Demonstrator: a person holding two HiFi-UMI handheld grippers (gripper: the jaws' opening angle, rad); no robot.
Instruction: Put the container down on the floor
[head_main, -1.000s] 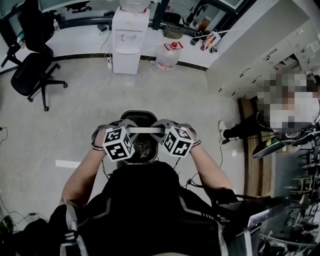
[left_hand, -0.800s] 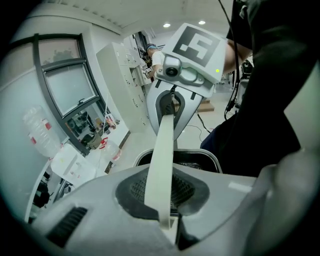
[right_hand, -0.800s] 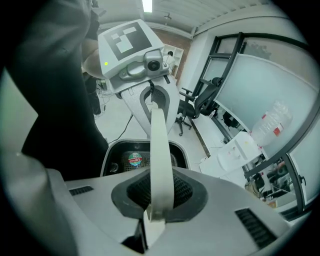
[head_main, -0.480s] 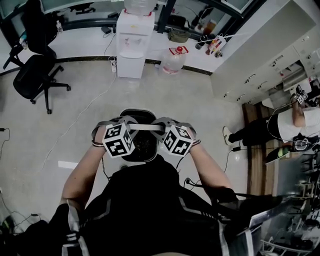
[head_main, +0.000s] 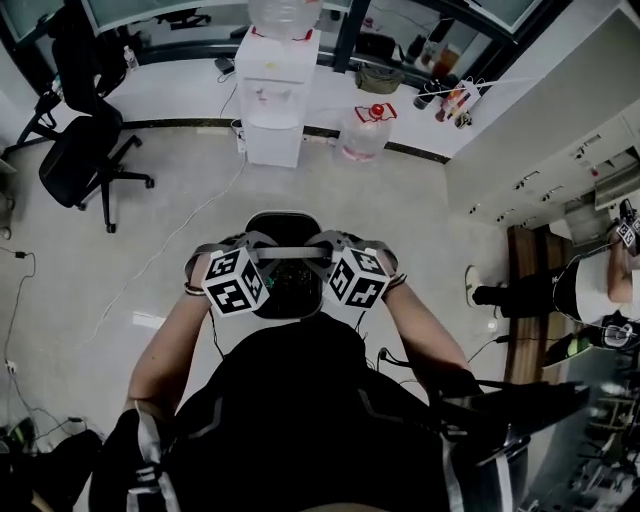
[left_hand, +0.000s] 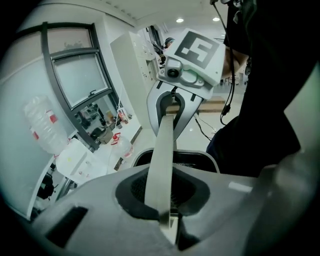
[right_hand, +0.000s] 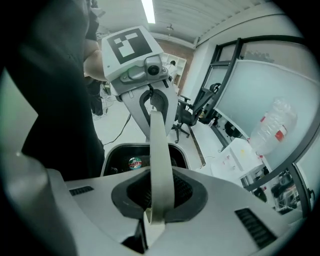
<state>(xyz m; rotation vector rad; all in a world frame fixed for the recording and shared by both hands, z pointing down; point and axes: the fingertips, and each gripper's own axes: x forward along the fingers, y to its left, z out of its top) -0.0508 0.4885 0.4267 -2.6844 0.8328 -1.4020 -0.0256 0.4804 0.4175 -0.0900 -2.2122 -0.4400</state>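
Container (head_main: 284, 222) largely hidden behind the grippers and the person's torso (head_main: 290, 400) — underside unseen, contents too dark to tell. Left gripper (left_hand: 167, 221) and right gripper (right_hand: 152, 220) each clamped nearly closed on its pale handle (head_main: 290, 257) — hung between them.

container (head_main: 288, 292) before dispenser (head_main: 272, 105), chair (head_main: 85, 150) (left)

Bright, even overhead strip light (right_hand: 148, 10); fisheye bending, dark vignetted corners.
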